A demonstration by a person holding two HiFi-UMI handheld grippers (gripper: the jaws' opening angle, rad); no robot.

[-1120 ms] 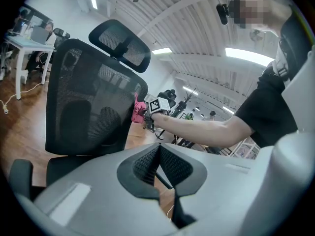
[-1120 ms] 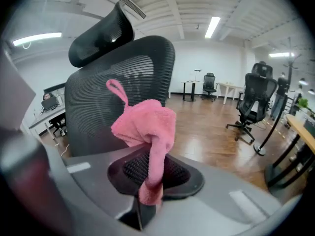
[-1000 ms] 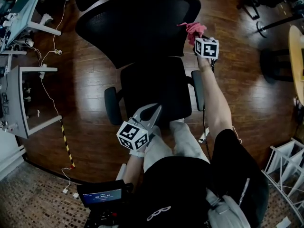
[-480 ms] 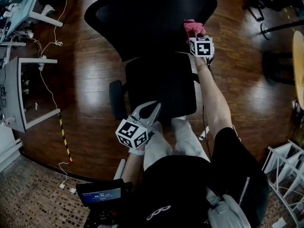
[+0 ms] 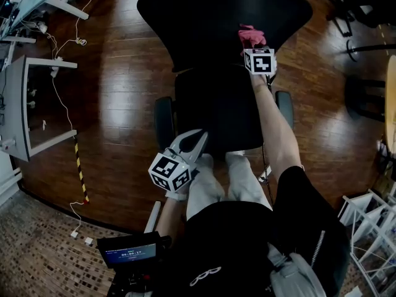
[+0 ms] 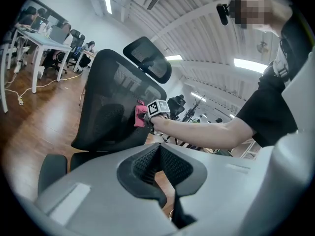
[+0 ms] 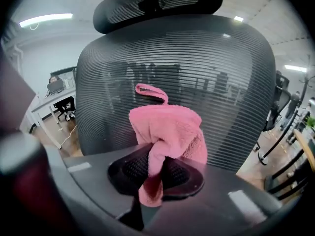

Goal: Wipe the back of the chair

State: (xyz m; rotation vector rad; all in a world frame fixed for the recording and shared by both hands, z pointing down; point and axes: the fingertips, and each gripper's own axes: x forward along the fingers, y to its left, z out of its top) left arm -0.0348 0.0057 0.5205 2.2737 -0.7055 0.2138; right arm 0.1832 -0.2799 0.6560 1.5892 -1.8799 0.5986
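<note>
The right gripper [image 7: 156, 168] pinches a pink cloth [image 7: 167, 132], its loose fold pushed ahead at the chair back [image 7: 197, 73] just before it for wiping, while the left gripper [image 6: 160, 154], pressed together and empty, hangs well behind it

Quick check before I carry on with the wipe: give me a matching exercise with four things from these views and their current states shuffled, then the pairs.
Things:
1. pink fluffy cloth
2. black mesh chair back
3. left gripper
4. right gripper

States:
A. shut, nothing between the jaws
B. upright, black headrest on top
C. shut on the cloth
D. bunched, pinched between jaws

Pairs: 1-D, 2-B, 3-A, 4-C
</note>
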